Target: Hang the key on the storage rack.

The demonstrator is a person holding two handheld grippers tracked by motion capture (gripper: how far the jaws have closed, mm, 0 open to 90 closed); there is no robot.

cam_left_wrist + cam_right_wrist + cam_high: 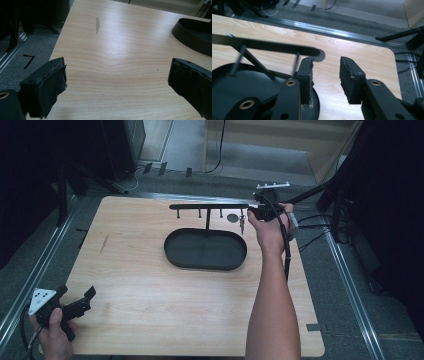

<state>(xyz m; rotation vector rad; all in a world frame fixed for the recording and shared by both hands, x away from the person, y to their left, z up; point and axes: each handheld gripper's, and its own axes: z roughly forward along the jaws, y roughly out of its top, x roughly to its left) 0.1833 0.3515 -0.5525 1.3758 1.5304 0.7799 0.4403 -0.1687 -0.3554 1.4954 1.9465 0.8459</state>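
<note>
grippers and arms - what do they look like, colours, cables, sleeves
Both are black handheld tongs. The left gripper carries a pale grey three-cornered plate with dark dots, and a black cable trails from it. The right gripper has thick, rough-edged black pads, round brass-coloured holes and a black cable. Both forearms are bare, with no sleeves.

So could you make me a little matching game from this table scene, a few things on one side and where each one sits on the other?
Things:
1. left gripper
2. right gripper
3. black oval tray
4. grey mark

Places:
A. middle of the table
B. near left corner, jaws wide apart
C. bare wood left of the tray
D. at the right end of the hook bar

Pairs: 1-B, 2-D, 3-A, 4-C
</note>
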